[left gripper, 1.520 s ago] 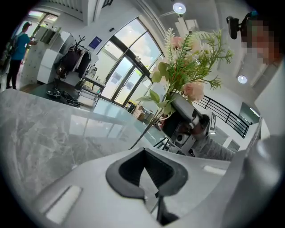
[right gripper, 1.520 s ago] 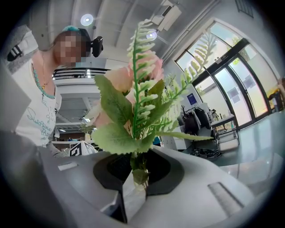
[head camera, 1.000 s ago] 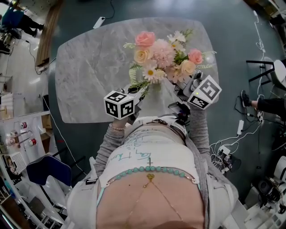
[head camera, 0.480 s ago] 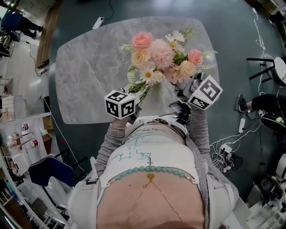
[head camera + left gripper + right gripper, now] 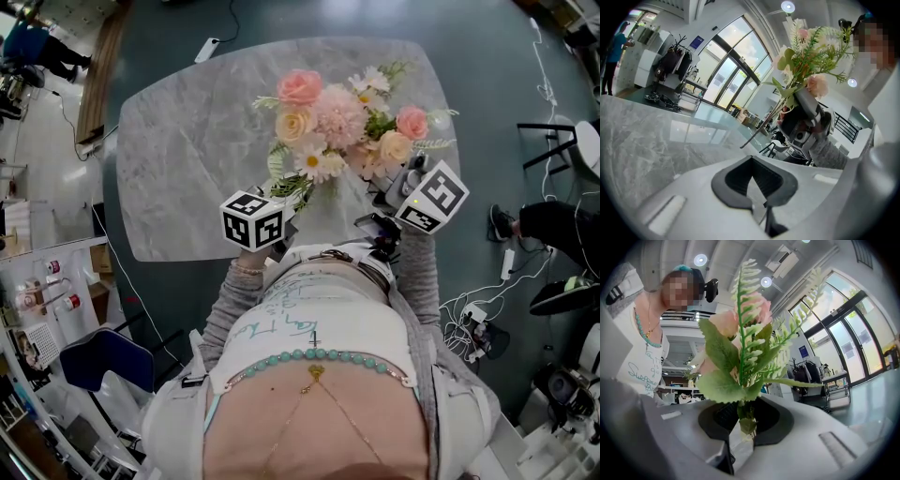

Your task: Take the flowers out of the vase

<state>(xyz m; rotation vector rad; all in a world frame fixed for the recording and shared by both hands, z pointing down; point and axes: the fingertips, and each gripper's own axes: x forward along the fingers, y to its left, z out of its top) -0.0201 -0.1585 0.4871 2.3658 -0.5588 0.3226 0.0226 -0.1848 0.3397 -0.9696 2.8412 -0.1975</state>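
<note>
Step in hand: extraction, judged largely complete. The bouquet of pink, cream and white artificial flowers with green fern sprigs hung in the air above the grey marble-patterned table, carried by the right gripper. In the left gripper view the thin brown stems trailed down and to the left with their ends free, touching nothing. No vase could be made out in any view (a pale wedge between the two grippers in the head view was too indistinct to name).

Gripper states:
- Right gripper: jaws closed on the bunched stems low down, just under the lowest leaves; the blooms rose directly above the pads and leaned out over the table.
- Left gripper: jaws drawn together with nothing between them, held near the table's front edge, beside the lowest leaves and apart from the stems.

Next move, as a judgement: lay the bouquet on a bare part of the table, lowering it until the stems rest flat before the jaws part. The head-heavy blooms may roll or splay on release
</note>
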